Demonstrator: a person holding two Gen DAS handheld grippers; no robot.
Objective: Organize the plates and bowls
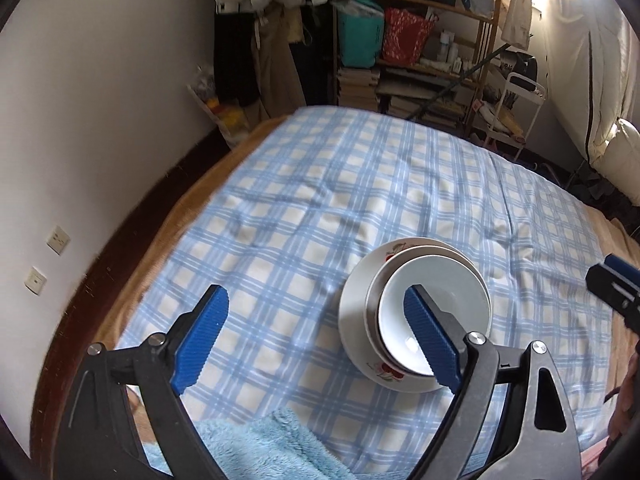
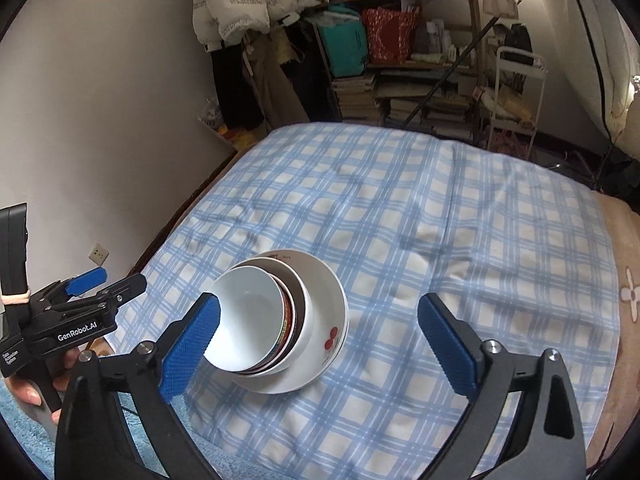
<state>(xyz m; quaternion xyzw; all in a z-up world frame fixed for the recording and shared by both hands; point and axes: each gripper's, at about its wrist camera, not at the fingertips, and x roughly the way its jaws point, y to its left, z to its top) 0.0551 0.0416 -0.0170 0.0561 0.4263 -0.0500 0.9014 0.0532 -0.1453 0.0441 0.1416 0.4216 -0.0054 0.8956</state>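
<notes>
Both open tools [image 1: 316, 312] [image 2: 318, 320] hover above seemingly upright nested bowls [image 2: 276, 320].

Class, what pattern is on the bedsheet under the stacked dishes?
Blue-and-white plaid on the bedsheet, clearest in the right wrist view.

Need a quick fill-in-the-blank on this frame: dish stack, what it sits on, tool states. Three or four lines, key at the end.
1. The plain white bowl sits at the ____ of the nested dish stack.
2. The stack rests on a blue-and-white ____ sheet.
3. The fingers of the left tool and the right tool are both ____, holding nothing.
4. The bottom dish carries a red ____ print.

Missing words: top; checked; open; cherry
</notes>
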